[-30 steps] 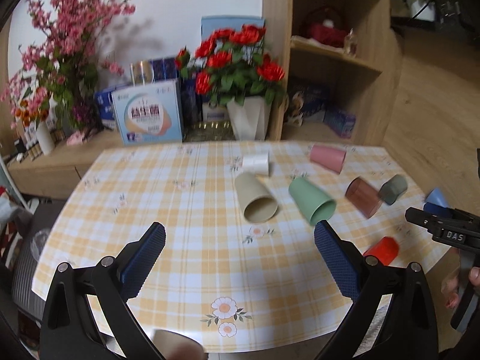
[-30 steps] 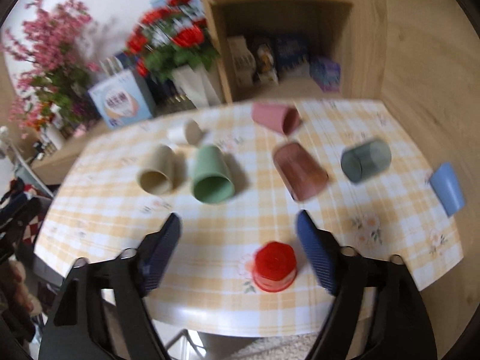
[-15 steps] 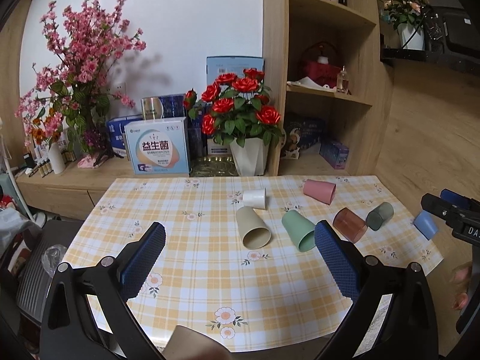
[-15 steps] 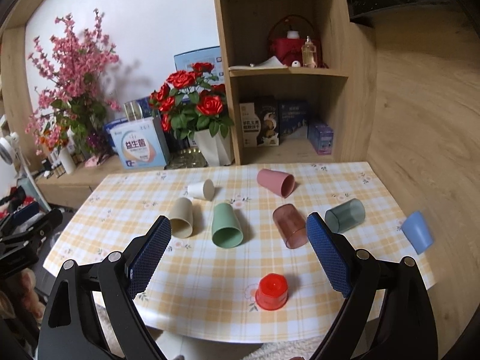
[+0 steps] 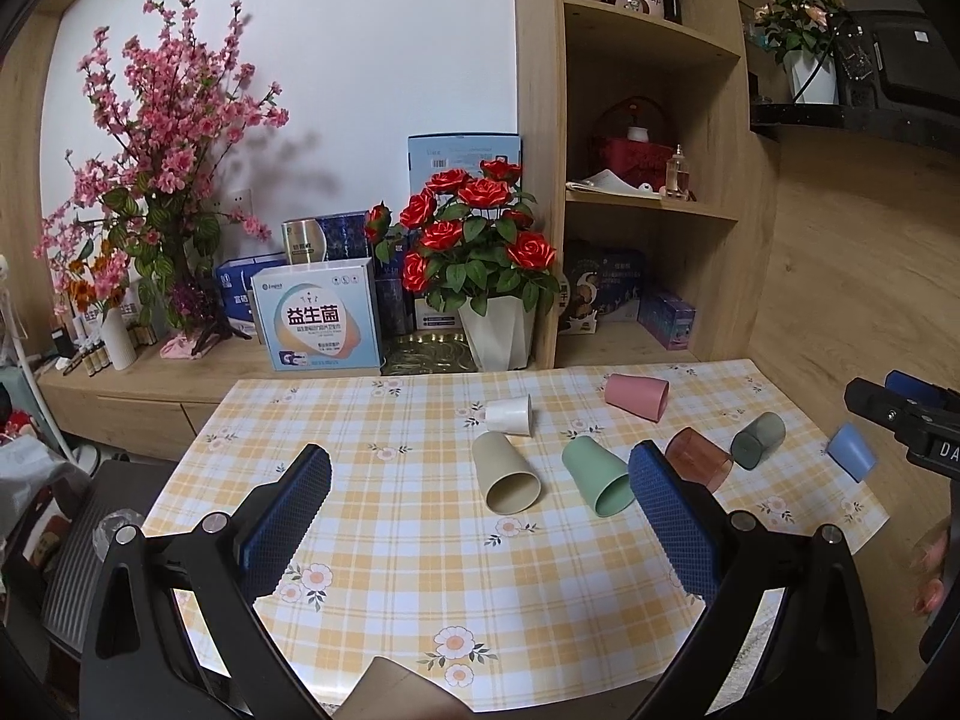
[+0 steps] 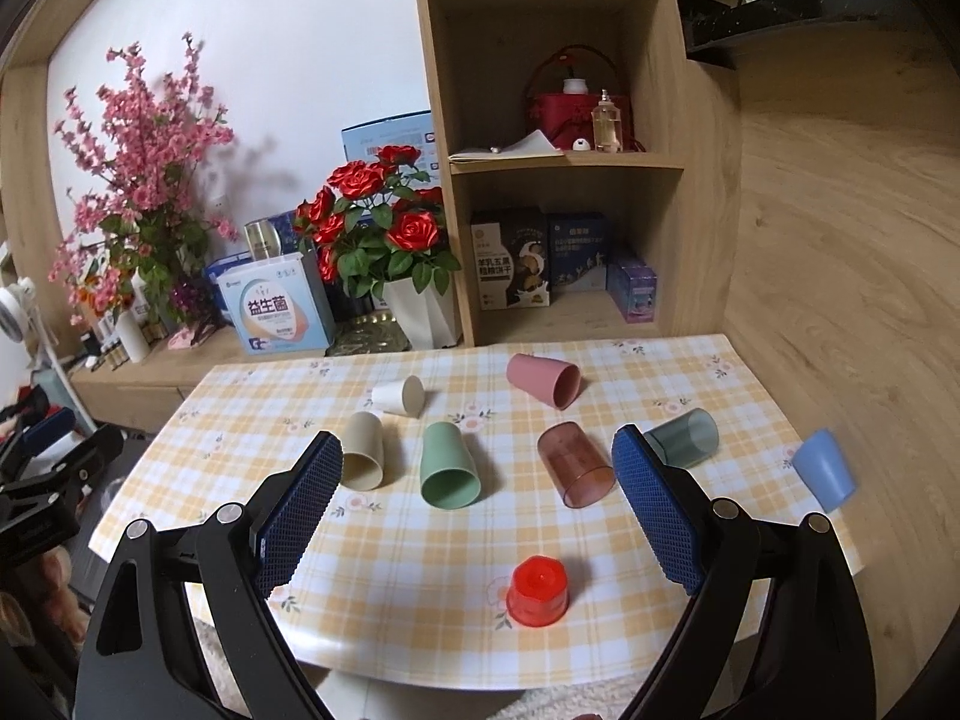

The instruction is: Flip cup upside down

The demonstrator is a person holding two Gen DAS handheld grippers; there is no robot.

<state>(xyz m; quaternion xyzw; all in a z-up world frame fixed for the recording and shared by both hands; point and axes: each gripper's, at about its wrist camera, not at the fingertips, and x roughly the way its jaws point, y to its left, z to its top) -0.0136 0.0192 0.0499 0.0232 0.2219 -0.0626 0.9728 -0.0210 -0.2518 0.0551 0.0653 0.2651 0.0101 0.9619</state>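
Note:
Several cups lie on their sides on the yellow checked table (image 6: 420, 552): beige (image 6: 363, 450), green (image 6: 449, 473), white (image 6: 398, 396), pink (image 6: 543, 380), translucent brown (image 6: 575, 465), grey (image 6: 684, 438) and blue (image 6: 824, 477). A red cup (image 6: 537, 590) stands upside down near the front edge. My right gripper (image 6: 477, 495) is open and empty, held above the front of the table. My left gripper (image 5: 480, 516) is open and empty, above the table's left front; the beige cup (image 5: 505, 471) and the green cup (image 5: 597, 476) lie ahead of it.
A white pot of red roses (image 5: 480, 264), boxes (image 5: 318, 324) and pink blossoms (image 5: 162, 138) stand on a sideboard behind the table. A wooden shelf unit (image 6: 558, 180) rises at the back right. Wooden floor lies to the right.
Both grippers have risen and pulled back from the table, so the cups look smaller and more of the wall and shelves shows. Both stay open.

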